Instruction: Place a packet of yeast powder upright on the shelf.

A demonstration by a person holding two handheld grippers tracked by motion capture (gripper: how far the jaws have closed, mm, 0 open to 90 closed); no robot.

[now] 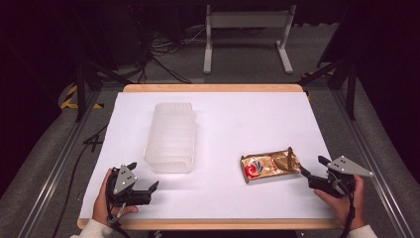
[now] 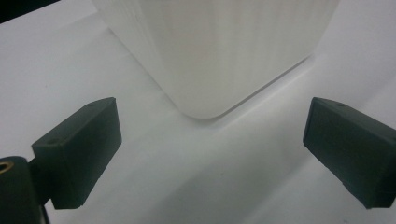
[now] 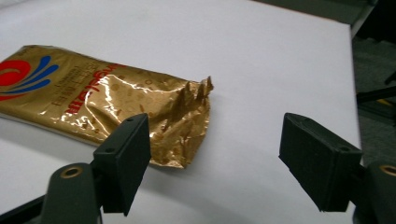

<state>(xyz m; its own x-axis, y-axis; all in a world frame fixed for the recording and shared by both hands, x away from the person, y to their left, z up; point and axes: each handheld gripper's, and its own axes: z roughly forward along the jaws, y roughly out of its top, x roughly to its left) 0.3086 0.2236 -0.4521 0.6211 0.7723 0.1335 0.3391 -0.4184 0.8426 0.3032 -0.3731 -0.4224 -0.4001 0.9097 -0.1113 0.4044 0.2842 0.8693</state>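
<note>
Grippers sit in my two hands at the near edge of the table [image 1: 213, 101], one at each corner, both with jaws spread wide and nothing between them.

My left gripper [image 1: 143, 181] hovers low over the white tabletop, its jaws aimed toward the box [image 1: 171, 136], a ribbed, translucent white plastic tub lying on the left half of the table. In the left gripper view the box [image 2: 219, 51] fills the upper middle, its rounded near corner pointing back at me, close ahead of the jaws but not touching them.

My right gripper [image 1: 312, 168] points left toward the pouch [image 1: 270, 165], a flat gold foil packet with a red and blue swirl, lying on the right half of the table, well apart from the box. Its crumpled end faces my gripper. In the right gripper view the pouch [image 3: 107, 95] lies ahead and to the left, its crinkled end just past the tip of one jaw; I can't tell whether that jaw touches it. The other jaw stands over bare table.
</note>
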